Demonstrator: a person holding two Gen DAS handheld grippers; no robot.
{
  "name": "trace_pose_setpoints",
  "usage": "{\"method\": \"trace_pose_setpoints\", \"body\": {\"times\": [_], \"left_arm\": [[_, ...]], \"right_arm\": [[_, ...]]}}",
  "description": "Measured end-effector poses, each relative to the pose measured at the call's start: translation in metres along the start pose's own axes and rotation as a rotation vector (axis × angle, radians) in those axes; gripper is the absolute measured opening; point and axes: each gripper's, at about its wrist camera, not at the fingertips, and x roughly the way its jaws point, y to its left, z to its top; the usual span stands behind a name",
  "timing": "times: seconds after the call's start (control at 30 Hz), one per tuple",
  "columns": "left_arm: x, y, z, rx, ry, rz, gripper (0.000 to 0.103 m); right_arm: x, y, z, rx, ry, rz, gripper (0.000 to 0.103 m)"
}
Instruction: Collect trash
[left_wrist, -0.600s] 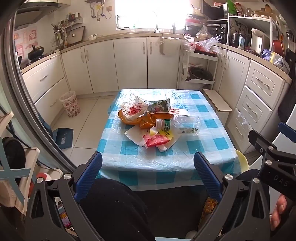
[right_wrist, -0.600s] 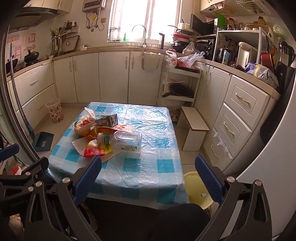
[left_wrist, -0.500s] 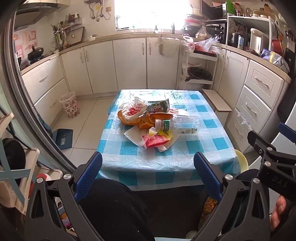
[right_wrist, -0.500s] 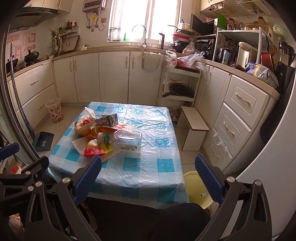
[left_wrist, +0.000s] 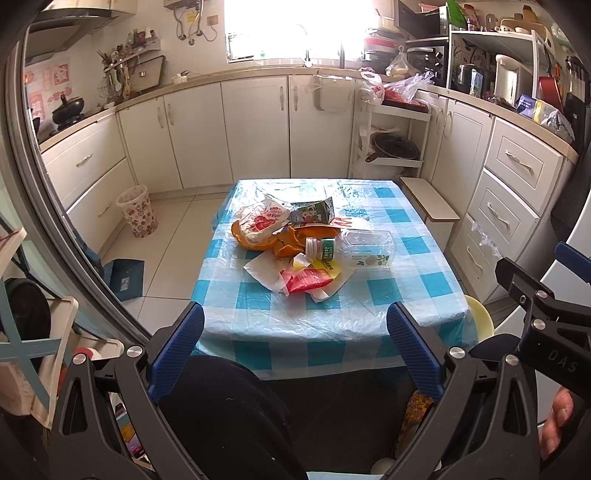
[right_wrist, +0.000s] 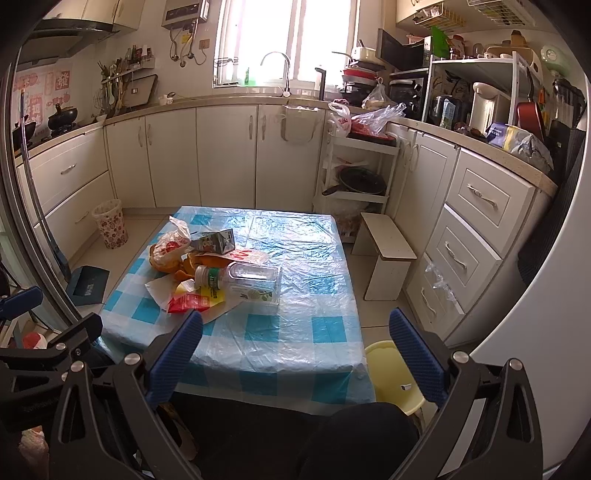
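A heap of trash lies on the blue-checked table: a clear plastic bottle on its side, orange peel, a red wrapper, white paper, a milk carton and a red-printed plastic bag. In the right wrist view the bottle, carton and bag sit left of centre. My left gripper hangs open before the table's near edge, nothing between its blue fingers. My right gripper is open too, short of the trash.
A patterned waste bin stands on the floor at left by the cabinets. A small wooden stool and a yellow stool sit right of the table. White drawers line the right side. The person's dark-clothed legs are below.
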Motion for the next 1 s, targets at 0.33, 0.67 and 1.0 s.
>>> {"method": "trace_pose_setpoints", "body": {"times": [0.33,0.67,1.0], "left_arm": [[0.0001,-0.0005,-0.0006,-0.001,-0.001,0.001,0.095],[0.0037,-0.0030,-0.0033,0.002,0.009,0.001,0.095],[0.0050,-0.0039,-0.0055,0.002,0.014,0.001,0.095]], "right_arm": [[-0.0026,0.0001,-0.0006,0.003,-0.007,0.008,0.097],[0.0025,0.0036,-0.0001,-0.035,0.067,-0.009,0.097],[0.0033,0.0024,-0.0015,-0.028,0.045,-0.007,0.097]]}}
